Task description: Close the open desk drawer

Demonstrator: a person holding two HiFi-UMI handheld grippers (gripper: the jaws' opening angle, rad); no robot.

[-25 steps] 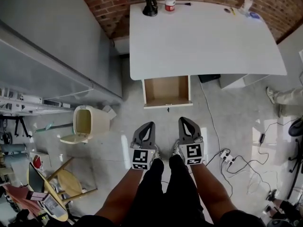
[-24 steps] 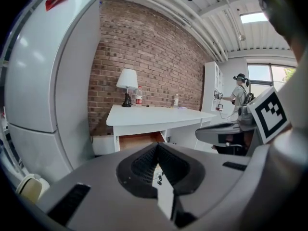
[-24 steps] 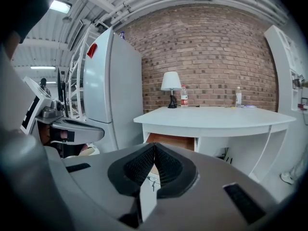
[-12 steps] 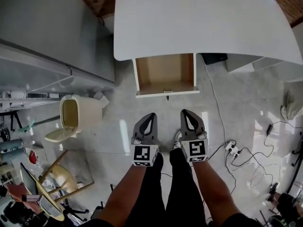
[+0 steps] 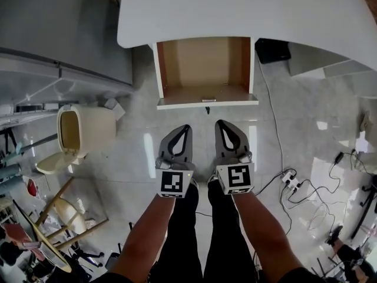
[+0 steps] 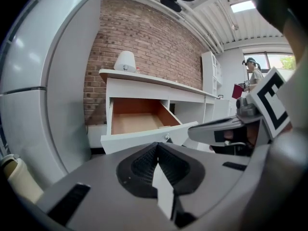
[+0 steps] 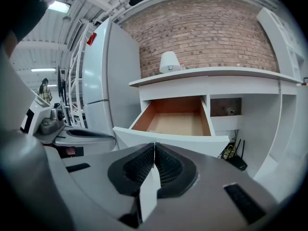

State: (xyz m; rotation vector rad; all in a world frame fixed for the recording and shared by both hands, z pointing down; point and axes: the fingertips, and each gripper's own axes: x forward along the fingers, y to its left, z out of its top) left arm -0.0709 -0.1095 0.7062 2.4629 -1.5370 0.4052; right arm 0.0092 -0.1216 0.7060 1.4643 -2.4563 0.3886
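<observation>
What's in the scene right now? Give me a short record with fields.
desk: white top
drawer: open, under desk, inside looks bare
left gripper: shut, empty, short of drawer front
right gripper: shut, empty, beside the left
bin: lid open, on floor, left of drawer in head view

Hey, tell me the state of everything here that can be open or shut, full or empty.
desk drawer: pulled open, nothing visible inside.
left gripper: shut, holding nothing, short of the drawer front.
right gripper: shut, holding nothing, short of the drawer front.
waste bin: lid flipped open.
</observation>
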